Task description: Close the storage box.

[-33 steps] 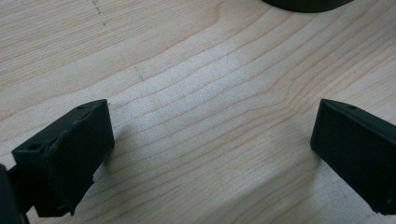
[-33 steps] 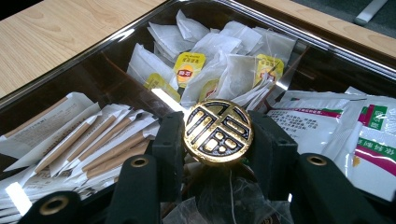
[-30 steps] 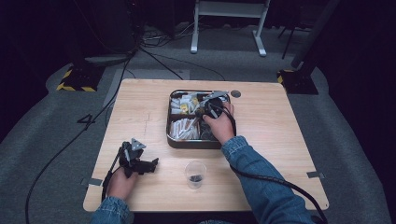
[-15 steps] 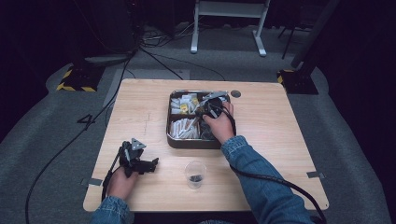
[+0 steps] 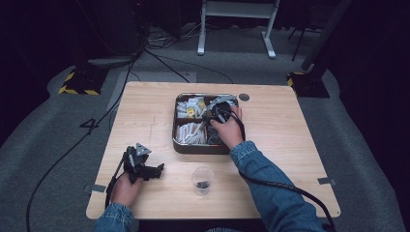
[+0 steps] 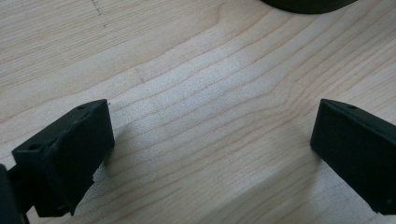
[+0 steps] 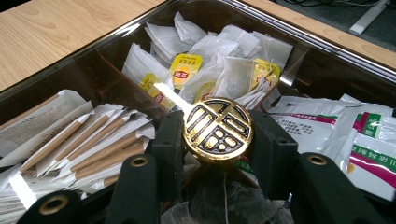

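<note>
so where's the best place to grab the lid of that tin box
By the round gold knob at the centre of the clear lid, from straight above, one jaw on each side of its rim. It stands proud of the flat pane, and the right gripper already clamps it that way.

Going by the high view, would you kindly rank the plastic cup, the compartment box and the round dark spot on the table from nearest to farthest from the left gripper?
From the left gripper:
1. Plastic cup, to its right, near the table's front edge.
2. Compartment box, farther back and right, mid-table.
3. Round dark spot, beyond the box's far right corner.
</note>
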Demonstrator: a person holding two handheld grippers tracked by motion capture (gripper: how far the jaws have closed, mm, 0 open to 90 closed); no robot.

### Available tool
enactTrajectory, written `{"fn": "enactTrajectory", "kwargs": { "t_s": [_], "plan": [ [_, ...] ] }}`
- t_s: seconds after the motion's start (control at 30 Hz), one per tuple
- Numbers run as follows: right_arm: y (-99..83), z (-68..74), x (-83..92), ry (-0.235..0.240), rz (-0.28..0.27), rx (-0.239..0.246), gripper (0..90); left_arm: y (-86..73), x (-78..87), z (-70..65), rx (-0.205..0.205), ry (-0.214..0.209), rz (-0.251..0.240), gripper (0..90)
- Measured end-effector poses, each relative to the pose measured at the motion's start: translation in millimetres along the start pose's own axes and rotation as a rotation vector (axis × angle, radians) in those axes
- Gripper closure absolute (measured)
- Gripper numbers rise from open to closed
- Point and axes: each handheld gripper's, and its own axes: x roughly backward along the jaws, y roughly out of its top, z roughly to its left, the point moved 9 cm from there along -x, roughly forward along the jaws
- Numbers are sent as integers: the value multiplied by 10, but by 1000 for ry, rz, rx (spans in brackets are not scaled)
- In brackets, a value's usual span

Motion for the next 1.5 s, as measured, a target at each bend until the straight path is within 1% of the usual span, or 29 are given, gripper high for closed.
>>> {"fn": "enactTrajectory", "kwargs": {
  "t_s": [0.07,0.13,0.17,0.23,0.4,0.5,0.67,0.8,0.9,1.0,1.17,1.27,1.37,1.5],
  "plan": [
    [-1,-1,1,7,0,-6,577,0,0,0,0,0,0,0],
    [1,3,10,27,-7,-33,546,-1,0,1,-1,0,1,0],
    [3,6,16,31,-11,-39,531,0,0,1,-2,0,1,0],
    [21,8,35,28,-31,-40,488,0,0,1,-2,0,1,0],
    [78,19,126,35,-80,-58,468,-1,1,1,-1,0,1,0],
    [125,11,217,33,-103,-47,462,-1,1,1,-1,0,1,0],
    [180,-5,367,33,-126,-45,453,0,0,1,-2,-1,1,0],
    [186,18,496,56,-147,-57,438,0,0,2,-2,-1,1,0],
    [175,35,601,63,-157,-43,432,1,0,4,-4,-1,1,0],
    [161,36,725,72,-170,-41,428,0,0,2,-1,-1,1,0],
    [105,-30,911,66,-180,-45,423,1,0,4,-4,-1,1,0],
    [68,-95,1026,52,-189,-39,421,3,-2,5,-5,-1,1,0],
    [2,-160,1140,43,-188,-47,419,4,-3,5,-6,-1,1,0],
    [-109,-255,1286,26,-174,-42,419,6,-6,2,-5,-4,1,0]
  ]
}}
